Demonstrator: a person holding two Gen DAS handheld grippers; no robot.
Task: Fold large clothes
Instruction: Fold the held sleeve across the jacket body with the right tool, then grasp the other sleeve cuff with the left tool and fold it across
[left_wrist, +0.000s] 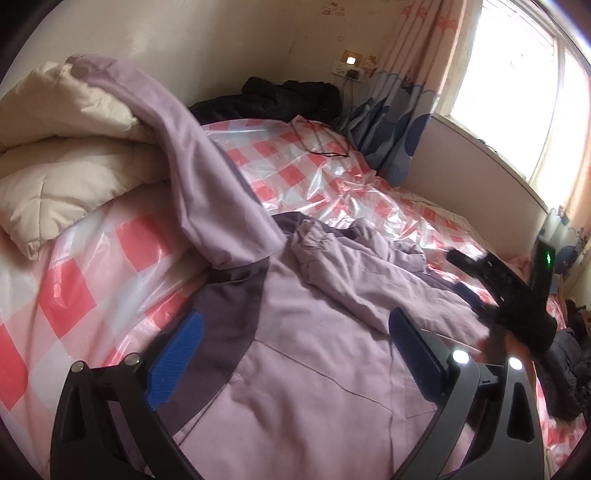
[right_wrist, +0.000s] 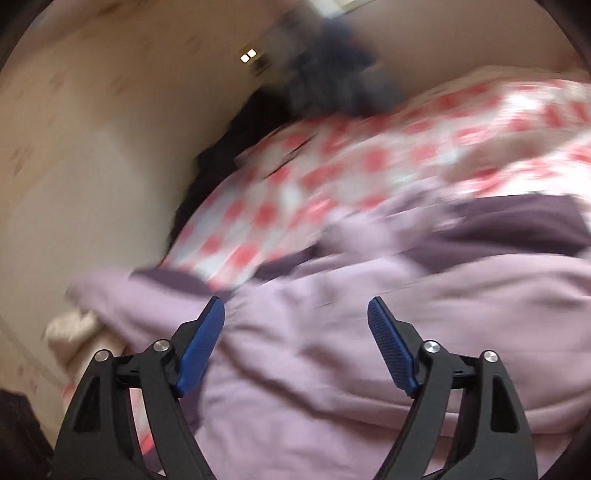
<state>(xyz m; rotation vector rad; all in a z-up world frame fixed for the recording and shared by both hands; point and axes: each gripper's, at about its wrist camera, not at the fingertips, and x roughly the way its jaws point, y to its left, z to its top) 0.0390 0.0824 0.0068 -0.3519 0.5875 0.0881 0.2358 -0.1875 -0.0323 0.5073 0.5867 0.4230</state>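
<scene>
A large lilac garment (left_wrist: 314, 362) with dark purple panels lies rumpled on the bed. One lilac sleeve (left_wrist: 192, 155) runs up over a cream quilt at the left. My left gripper (left_wrist: 295, 321) is open and empty, its blue pads just above the garment's body. My right gripper (left_wrist: 476, 291) shows in the left wrist view as a dark blurred shape over the garment's right side. In its own blurred view, my right gripper (right_wrist: 295, 306) is open and empty over the lilac garment (right_wrist: 351, 350).
The bed has a glossy pink-and-white checked cover (left_wrist: 314, 166). A folded cream quilt (left_wrist: 62, 158) sits at the left. Dark clothes (left_wrist: 273, 98) lie by the far wall, more dark clothes (left_wrist: 565, 373) at the right. A curtain (left_wrist: 399, 110) and bright window (left_wrist: 517, 85) stand behind.
</scene>
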